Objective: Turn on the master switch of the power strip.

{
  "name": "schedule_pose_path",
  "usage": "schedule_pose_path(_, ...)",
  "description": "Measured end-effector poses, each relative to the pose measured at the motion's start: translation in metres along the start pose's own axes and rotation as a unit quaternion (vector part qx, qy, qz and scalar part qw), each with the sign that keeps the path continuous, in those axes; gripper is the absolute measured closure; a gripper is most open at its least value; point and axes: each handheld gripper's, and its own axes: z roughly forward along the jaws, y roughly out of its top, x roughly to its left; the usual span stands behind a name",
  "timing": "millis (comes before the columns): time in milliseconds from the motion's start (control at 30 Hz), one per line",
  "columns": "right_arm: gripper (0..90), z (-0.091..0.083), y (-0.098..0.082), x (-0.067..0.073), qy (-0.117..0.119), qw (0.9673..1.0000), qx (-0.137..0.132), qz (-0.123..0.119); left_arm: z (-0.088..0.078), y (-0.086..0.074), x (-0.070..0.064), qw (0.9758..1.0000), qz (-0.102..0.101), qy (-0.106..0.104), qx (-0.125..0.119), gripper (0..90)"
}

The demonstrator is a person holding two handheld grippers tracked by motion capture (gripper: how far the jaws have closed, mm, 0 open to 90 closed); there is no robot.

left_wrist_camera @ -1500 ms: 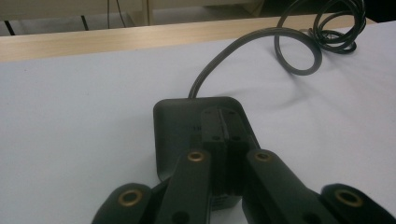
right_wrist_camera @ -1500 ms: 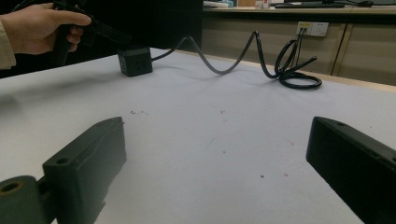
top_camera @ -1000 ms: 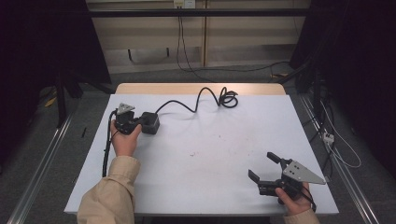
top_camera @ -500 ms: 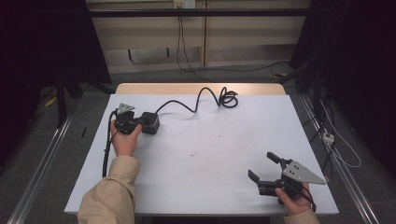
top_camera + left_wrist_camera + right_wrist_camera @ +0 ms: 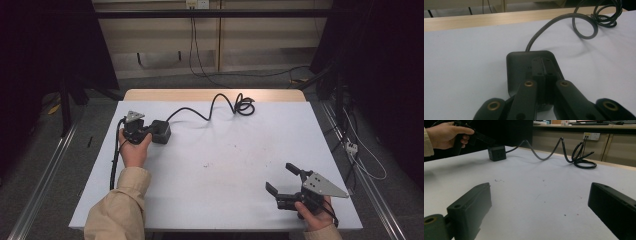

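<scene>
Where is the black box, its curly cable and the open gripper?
black box [image 5: 524,62], left gripper view, on its top face
curly cable [image 5: 243,106], high view, on the coiled end
right gripper [image 5: 285,181], high view, between its fingertips

Going from the earlier high views to this one, I can find nothing that has changed. My left tongs [image 5: 145,131] sit at the black power cube [image 5: 161,131] in the same spot on the tabletop [image 5: 225,165], pressed together just as they were (the left gripper view shows the two black jaws touching over the cube's top). My right tongs [image 5: 285,182] rest near the front right corner at the same angle, jaws spread as wide as before. The cube's cable [image 5: 220,102] keeps the same curve and the same coil at the far edge.
</scene>
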Motion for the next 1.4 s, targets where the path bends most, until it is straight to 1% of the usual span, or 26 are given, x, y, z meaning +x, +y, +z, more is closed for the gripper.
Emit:
schedule_pose_path(100,4.3,0.0,0.0001,0.0001,0.0,1.0,0.0,-0.001,0.0,0.0,0.0001,1.0,0.002,0.0,0.0,90.0)
schedule_pose_path(167,4.3,0.0,0.0001,0.0002,0.0,1.0,0.0,-0.001,0.0003,-0.0003,-0.0007,1.0,-0.003,0.0,-0.002,90.0)
schedule_pose_path(200,4.3,0.0,0.0001,0.0003,0.0,1.0,-0.001,-0.001,0.0,-0.0001,0.0001,1.0,0.001,0.0,0.0,90.0)
schedule_pose_path(500,4.3,0.0,0.0003,0.0008,0.001,1.0,-0.001,-0.002,0.0004,-0.0011,-0.0007,1.0,-0.005,0.0,-0.005,90.0)
schedule_pose_path(633,4.3,-0.0001,0.0003,0.0008,0.001,1.0,-0.001,-0.002,0.0004,-0.0012,-0.0005,0.9999,-0.009,0.0,-0.005,90.0)
schedule_pose_path(967,4.3,-0.0002,0.0005,0.0012,0.001,1.0,-0.001,-0.001,0.0002,-0.0009,-0.0009,1.0,-0.009,0.002,-0.003,90.0)
schedule_pose_path(1100,4.3,-0.0003,0.0006,0.001,0.002,1.0,-0.002,-0.002,0.0002,-0.0014,-0.001,0.9999,-0.013,0.002,-0.005,90.0)
schedule_pose_path(1333,4.3,-0.0003,0.0008,0.0015,0.004,1.0,-0.004,-0.003,0.0003,-0.0015,-0.002,0.9999,-0.012,0.005,-0.005,90.0)
schedule_pose_path(1400,4.2,-0.0004,0.0008,0.0015,0.004,1.0,-0.004,-0.002,0.0002,-0.0017,-0.0018,0.9999,-0.015,0.004,-0.005,90.0)
